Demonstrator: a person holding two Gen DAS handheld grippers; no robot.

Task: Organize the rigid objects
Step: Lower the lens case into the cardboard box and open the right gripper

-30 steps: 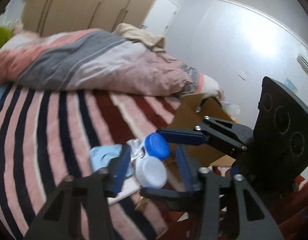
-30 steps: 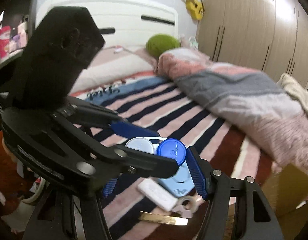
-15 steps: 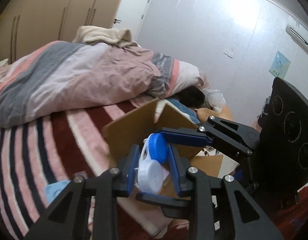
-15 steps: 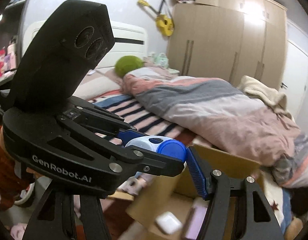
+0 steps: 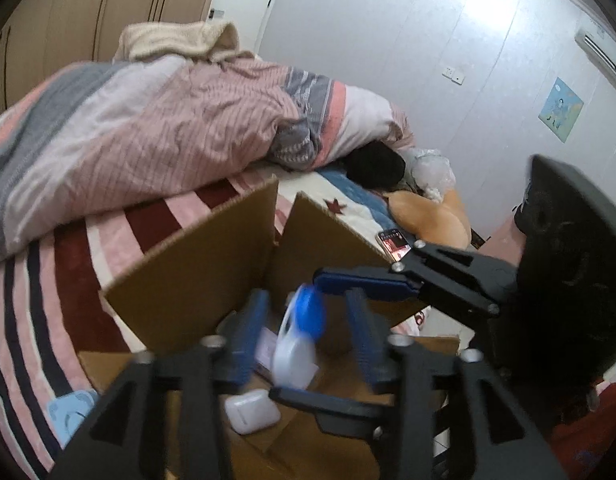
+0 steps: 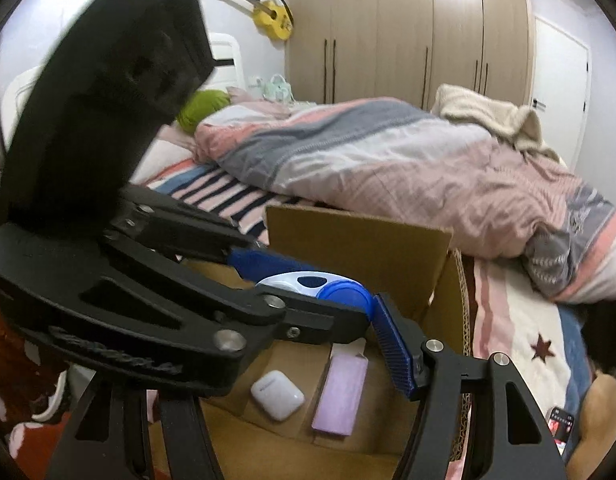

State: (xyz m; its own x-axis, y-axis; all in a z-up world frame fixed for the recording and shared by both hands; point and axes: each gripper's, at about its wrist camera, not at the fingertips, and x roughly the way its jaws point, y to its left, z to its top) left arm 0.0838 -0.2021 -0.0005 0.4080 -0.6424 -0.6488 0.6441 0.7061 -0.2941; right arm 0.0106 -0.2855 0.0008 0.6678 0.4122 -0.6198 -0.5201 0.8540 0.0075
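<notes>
My left gripper [image 5: 303, 320], jaws spread, appears to have let go the white-and-blue plastic lens case [image 5: 297, 344]; my right gripper [image 6: 328, 300] pinches it, and should lower inside the brown cardboard box [image 6: 360, 236] before opening.

One cardboard box [image 6: 356, 236] — one earbud case [image 6: 276, 395], one purple slab [image 6: 340, 396].

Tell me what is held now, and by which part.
The right gripper holds the contact lens case by its two ends, blue cap and white cap. The left gripper looks open around it.

Dim indoor light w/ glare on the wall [image 5: 480, 32], heavy fisheye edge bending, tongs [image 5: 303, 328] motion-blurred.
</notes>
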